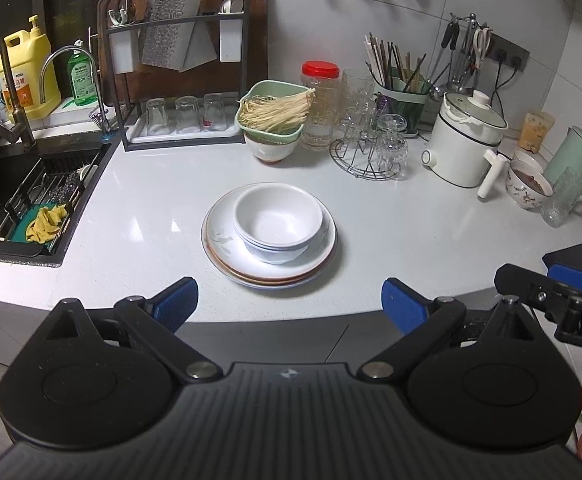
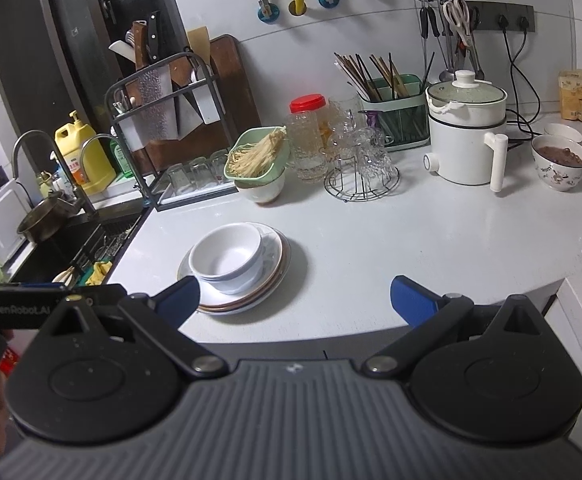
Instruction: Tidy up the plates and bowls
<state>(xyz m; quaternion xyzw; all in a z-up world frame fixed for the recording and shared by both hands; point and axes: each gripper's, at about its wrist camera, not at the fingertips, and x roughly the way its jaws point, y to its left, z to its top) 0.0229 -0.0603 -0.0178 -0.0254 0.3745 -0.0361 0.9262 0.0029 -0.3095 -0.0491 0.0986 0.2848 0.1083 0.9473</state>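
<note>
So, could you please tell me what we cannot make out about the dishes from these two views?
- Exact number of stacked plates: both views show only rim edges, the bowls cover the middle.
- Number of nested bowls: the rims overlap.
- Bowl under the green basket: its inside is hidden by the basket.
- Sink contents: cut off by the left wrist view's edge.

- We see only a cropped sliver of the right gripper (image 1: 555, 292) at the left wrist view's edge.
- Nested bowls (image 1: 278, 222) hide the plates' (image 1: 227, 250) centres.
</note>
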